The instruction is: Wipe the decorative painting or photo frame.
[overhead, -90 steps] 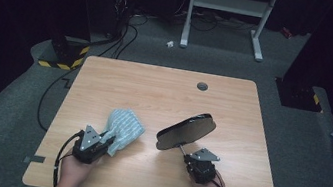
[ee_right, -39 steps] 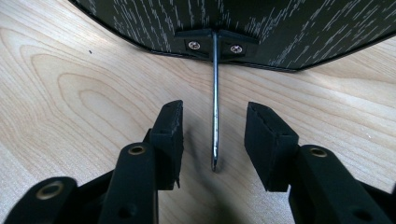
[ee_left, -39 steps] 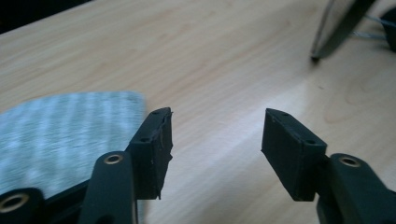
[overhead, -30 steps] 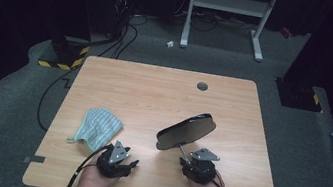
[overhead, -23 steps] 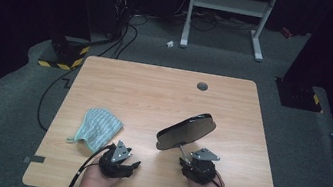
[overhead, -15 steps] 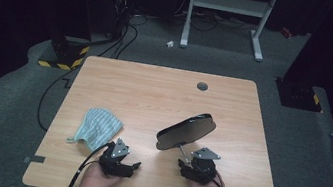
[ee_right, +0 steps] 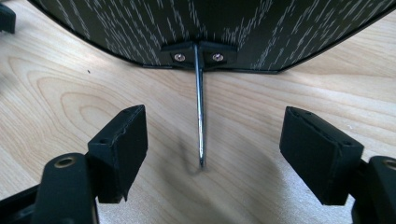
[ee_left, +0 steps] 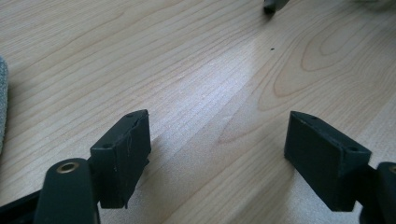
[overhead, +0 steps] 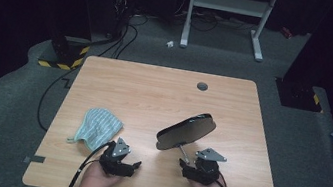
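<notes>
– Where are the hands?
– Both come in over the table's near edge. The left gripper (overhead: 135, 163) points right, the right gripper (overhead: 182, 165) left, toward each other.
– And the jaws?
– Both pairs have just been opening and stand wide, pads (ee_right: 122, 144) pressing on nothing.

On the table (overhead: 154, 91), the cloth (overhead: 97, 125) lies just left of and beyond the left gripper (overhead: 128, 167). The mirror (overhead: 186, 131) stands ahead of the right gripper (overhead: 186, 169), its metal rod (ee_right: 200, 116) resting between the parted jaws, touching neither.
</notes>
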Available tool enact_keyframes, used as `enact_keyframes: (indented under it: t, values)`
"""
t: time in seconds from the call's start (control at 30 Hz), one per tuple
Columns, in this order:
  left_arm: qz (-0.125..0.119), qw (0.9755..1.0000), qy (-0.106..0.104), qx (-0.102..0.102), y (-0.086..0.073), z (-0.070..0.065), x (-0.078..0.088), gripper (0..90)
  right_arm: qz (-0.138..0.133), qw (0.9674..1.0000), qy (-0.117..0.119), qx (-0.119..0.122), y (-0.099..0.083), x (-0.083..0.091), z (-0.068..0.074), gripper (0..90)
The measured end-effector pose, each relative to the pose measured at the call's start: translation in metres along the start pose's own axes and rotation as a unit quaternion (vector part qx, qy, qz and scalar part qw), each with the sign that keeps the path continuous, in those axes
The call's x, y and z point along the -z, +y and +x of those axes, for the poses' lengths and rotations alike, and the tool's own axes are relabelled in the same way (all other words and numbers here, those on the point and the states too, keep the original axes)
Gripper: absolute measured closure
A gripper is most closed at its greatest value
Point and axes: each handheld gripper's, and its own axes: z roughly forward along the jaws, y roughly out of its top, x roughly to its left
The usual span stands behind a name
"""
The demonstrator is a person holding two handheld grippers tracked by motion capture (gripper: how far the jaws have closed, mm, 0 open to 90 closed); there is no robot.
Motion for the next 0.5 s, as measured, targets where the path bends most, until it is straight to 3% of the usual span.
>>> enact_keyframes:
  t: [0.13, 0.17, 0.2, 0.3, 0.5]
  values:
    - [0.0, 1.0, 0.0, 0.0, 0.0, 0.0, 0.0, 23.5, -0.007, 0.9999, 0.002, -0.009, 0.0005, 0.0018, -0.0015, 24.3]
    - [-0.001, 1.0, 0.001, 0.001, 0.0, 0.0, 0.0, 23.6, -0.01, 0.9998, -0.003, -0.015, 0.0006, 0.0037, -0.0025, 33.4]
    - [-0.001, 1.0, 0.001, 0.001, 0.0, 0.0, 0.0, 23.6, -0.01, 0.9998, -0.003, -0.015, 0.0006, 0.0037, -0.0025, 33.4]
    - [0.0, 1.0, 0.001, 0.001, 0.0, 0.0, 0.0001, 23.8, -0.011, 0.9999, -0.007, -0.01, 0.0004, 0.0063, -0.0031, 44.9]
    - [-0.001, 1.0, 0.002, 0.002, -0.0001, 0.0, 0.0002, 24.4, -0.008, 1.0, -0.001, -0.002, -0.001, 0.007, -0.0023, 47.4]
